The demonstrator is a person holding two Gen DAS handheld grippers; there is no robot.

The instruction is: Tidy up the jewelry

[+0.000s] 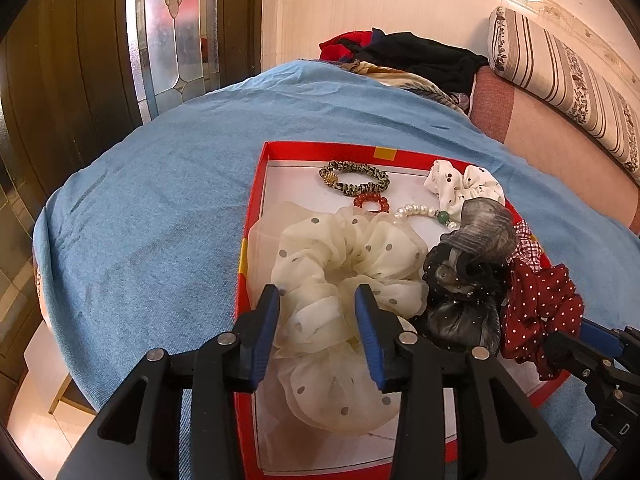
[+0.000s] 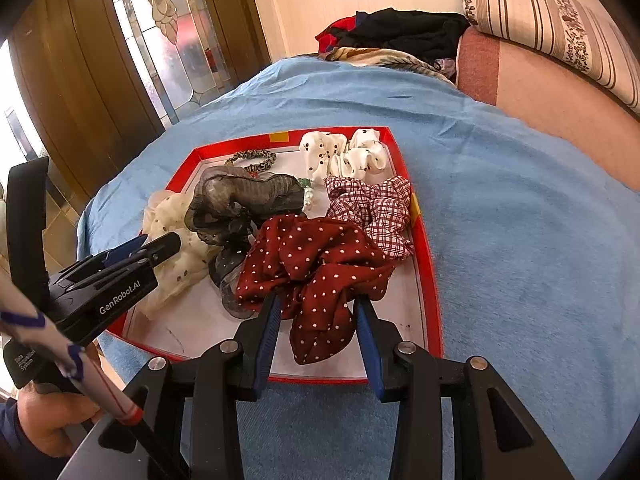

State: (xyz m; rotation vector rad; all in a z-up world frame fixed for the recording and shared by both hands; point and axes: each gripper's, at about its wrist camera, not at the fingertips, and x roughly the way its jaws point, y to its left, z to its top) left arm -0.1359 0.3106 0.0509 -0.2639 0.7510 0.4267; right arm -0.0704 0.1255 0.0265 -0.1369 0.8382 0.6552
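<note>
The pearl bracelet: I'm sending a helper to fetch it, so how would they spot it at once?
On the blue blanket lies a red tray. Past the big cream scrunchie, beside the orange bead ring, is the pearl bracelet. It alone is a string of white beads with one green bead.

Blue blanket (image 1: 180, 200), wooden stained-glass door (image 1: 172, 32), cream wall (image 1: 360, 0), striped cushion (image 1: 560, 80)

Red tray (image 1: 256, 184) — cream dotted scrunchie (image 1: 344, 264), maroon polka-dot scrunchie (image 2: 316, 264).

My left gripper (image 1: 316, 300) stands parted over the cream dotted scrunchie (image 1: 344, 280). It lies in the red tray (image 1: 256, 184), not gripped.
</note>
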